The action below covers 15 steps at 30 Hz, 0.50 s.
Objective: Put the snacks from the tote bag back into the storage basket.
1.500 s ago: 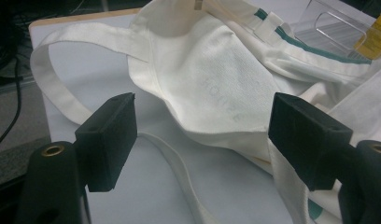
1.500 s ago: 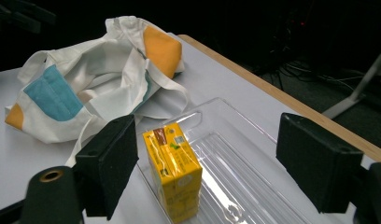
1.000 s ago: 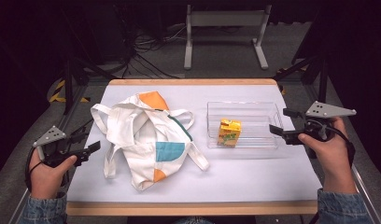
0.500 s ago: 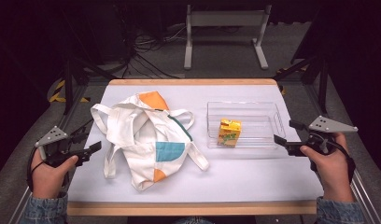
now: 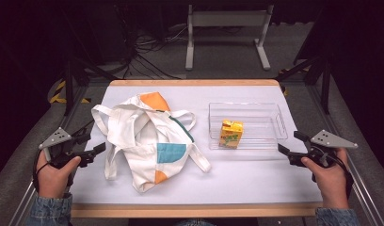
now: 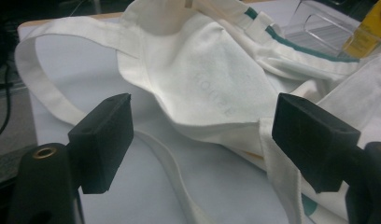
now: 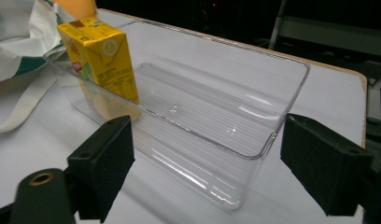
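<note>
The carton (image 7: 101,56) print is too blurred to read; the tote bag (image 6: 216,88) runs off-frame.

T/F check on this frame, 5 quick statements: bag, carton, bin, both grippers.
1. The yellow carton stands upright inside the clear bin. True.
2. The left gripper is shut on a strap of the tote bag. False: its jaws are wide open and hold nothing.
3. The carton sits at the end of the bin nearer the bag. True.
4. The right gripper holds the bin's rim. False: it is open and short of the bin, not touching it.
5. The bag stands upright on the table. False: it lies flat and crumpled, straps spread out.
</note>
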Motion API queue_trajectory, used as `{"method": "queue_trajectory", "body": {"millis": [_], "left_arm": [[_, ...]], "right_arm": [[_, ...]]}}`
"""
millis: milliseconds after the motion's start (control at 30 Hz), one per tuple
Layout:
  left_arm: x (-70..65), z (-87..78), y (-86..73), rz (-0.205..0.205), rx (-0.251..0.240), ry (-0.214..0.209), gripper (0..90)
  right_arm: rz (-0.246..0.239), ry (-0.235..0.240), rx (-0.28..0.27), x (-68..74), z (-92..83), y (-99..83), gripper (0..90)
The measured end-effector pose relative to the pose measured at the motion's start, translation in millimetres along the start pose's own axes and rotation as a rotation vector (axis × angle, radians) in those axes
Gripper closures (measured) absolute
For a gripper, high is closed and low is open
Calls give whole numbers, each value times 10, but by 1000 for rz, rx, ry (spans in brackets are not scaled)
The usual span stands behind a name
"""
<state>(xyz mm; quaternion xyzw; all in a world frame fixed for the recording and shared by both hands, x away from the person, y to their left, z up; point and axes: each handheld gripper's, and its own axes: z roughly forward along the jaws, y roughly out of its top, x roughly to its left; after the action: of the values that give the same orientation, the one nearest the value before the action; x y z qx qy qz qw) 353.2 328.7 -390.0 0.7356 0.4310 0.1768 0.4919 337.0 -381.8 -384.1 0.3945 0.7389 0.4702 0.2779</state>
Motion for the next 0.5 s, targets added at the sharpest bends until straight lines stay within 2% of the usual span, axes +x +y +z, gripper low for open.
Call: {"method": "queue_trajectory", "body": {"millis": [67,200,333,500], "left_arm": [[10,26,-15,5,13,-4,197],[25,38,-30,-1,21,-1,194],[30,39,-42,-6,25,3,195],[32,40,-48,-2,24,5,194]], "right_arm": [[-6,5,4,14,32,-42,178],[34,-25,-1,-2,96,-114,176],[43,-33,19,-1,159,-159,177],[61,-19,-17,-13,210,-195,176]]}}
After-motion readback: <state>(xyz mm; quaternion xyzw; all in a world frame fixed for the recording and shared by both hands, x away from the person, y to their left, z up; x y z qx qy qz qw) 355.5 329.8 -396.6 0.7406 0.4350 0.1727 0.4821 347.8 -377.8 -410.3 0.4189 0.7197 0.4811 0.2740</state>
